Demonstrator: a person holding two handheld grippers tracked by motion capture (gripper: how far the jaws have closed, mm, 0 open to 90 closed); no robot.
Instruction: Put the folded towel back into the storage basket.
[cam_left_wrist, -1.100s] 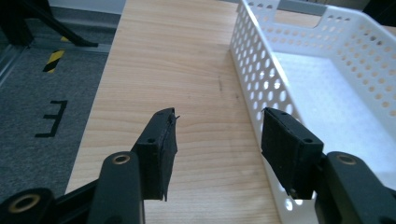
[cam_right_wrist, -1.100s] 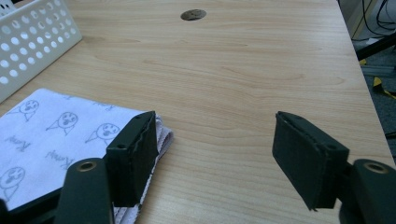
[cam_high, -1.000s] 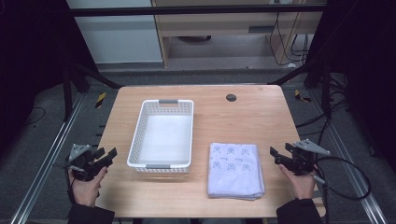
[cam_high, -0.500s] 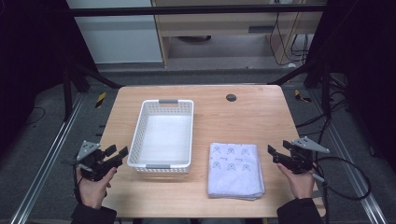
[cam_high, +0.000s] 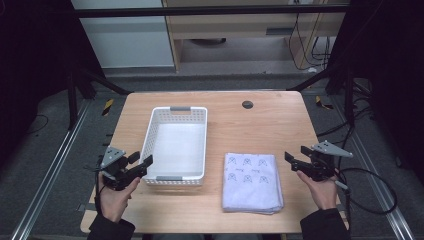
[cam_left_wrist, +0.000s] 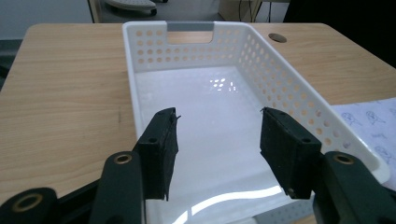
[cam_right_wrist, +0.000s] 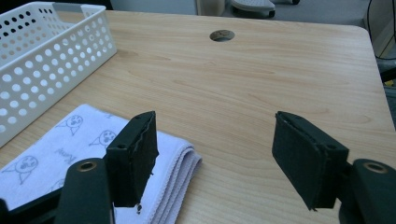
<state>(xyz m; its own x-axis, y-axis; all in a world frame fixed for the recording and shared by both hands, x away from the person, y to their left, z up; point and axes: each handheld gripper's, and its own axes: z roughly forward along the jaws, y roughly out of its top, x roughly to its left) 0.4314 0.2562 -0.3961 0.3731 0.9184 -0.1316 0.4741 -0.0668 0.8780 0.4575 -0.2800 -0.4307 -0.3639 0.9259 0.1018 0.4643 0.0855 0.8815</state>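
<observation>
Wooden surface (cam_high: 235, 125) holds empty basket (cam_high: 176, 142), soft folded towel (cam_high: 251, 181) best pinched at edge; left gripper (cam_high: 140, 163), right gripper (cam_high: 295, 156) jaws wide, empty.

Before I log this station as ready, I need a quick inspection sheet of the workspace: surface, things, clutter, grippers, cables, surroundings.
Surface: wooden table, round grommet hole near the far edge.
Things: white perforated basket, empty; folded printed cloth lying to its right, apart from it.
Clutter: nothing seen.
Grippers: left gripper open, at the basket's near-left corner; right gripper open, just right of the cloth; nothing between the fingers.
Cables: black cable trailing from the right gripper.
Surroundings: dark frame rails, grey floor, cabinets behind.
</observation>
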